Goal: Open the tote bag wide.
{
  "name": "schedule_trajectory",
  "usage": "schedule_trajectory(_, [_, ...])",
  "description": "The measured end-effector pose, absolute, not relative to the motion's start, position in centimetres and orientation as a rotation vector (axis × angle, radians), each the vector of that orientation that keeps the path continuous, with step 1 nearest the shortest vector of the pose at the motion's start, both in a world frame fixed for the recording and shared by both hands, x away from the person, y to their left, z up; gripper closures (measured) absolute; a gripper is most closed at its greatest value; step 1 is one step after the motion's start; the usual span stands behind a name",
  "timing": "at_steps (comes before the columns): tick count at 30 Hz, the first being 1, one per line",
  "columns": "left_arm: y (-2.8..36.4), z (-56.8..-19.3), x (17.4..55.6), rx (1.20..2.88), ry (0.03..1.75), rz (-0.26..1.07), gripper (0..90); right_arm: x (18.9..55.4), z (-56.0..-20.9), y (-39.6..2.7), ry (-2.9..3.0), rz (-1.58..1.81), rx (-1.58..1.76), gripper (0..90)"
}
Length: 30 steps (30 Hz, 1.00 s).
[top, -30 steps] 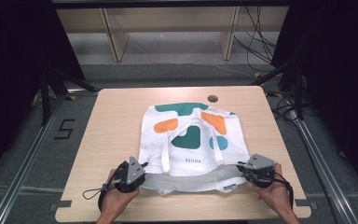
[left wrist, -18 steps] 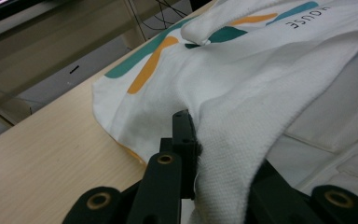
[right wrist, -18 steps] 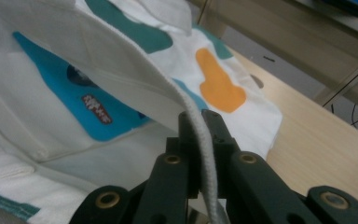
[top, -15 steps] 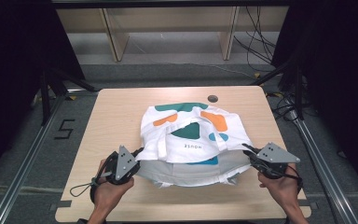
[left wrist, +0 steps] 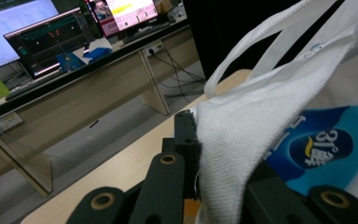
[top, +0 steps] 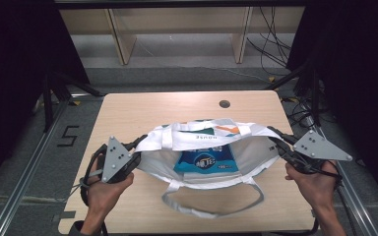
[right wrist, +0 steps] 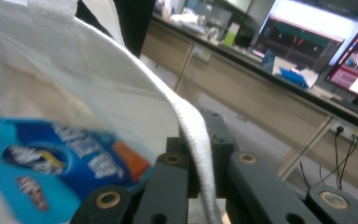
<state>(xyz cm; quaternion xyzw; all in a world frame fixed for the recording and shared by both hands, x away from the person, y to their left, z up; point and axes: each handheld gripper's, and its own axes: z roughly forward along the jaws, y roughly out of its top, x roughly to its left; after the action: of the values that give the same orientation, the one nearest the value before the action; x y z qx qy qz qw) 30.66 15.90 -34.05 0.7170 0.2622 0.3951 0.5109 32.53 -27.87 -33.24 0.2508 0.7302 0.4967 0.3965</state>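
The white tote bag (top: 202, 147) is suspended above the middle of the desk (top: 142, 105), held by its two side edges so that its mouth faces up toward the high view. Holding it at opposite ends of the rim spreads the opening, which exposes the blue packet (top: 206, 160) lying inside.

Left claw (top: 139, 144): clamped on the left end of the bag rim. In the left gripper view the white fabric (left wrist: 228, 140) is pinched between the black jaws, with the packet's blue print (left wrist: 317, 149) visible just beyond. The left hand (top: 103, 189) grips the tool from below and behind, with the jaws pointing inward toward the bag.

Right claw (top: 275, 136): clamped on the right end of the rim. In the right gripper view the stitched hem (right wrist: 191, 126) runs down between the jaws, and the packet (right wrist: 51, 158) sits to one side. The right hand (top: 315, 182) mirrors the left, with its jaws pointing inward.

The two hands are well apart and at about the same level, which keeps the rim taut and roughly straight between them. The printed panel (top: 202, 133) folds over at the far edge of the opening. One carrying handle (top: 211, 196) hangs loose from the near side and drapes on the desk.

Judgement: the grips appear symmetrical and secure, and the packet appears to rest in the bag's bottom.
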Motion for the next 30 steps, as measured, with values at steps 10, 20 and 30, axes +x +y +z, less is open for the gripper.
schedule_trajectory(10, [16.7,-29.9,28.6,1.612,0.574,0.897,86.6,30.8,-29.9,-28.2,1.786,1.349,0.566,88.5])
schedule_trajectory(20, [17.1,-30.3,31.4,1.575,0.637,0.799,86.3,32.2,-29.0,-27.9,1.776,1.390,0.581,88.4])
schedule_trajectory(30, [17.2,-34.4,34.5,1.655,0.725,0.783,85.9,36.0,-31.4,-27.2,1.798,1.339,0.659,88.4])
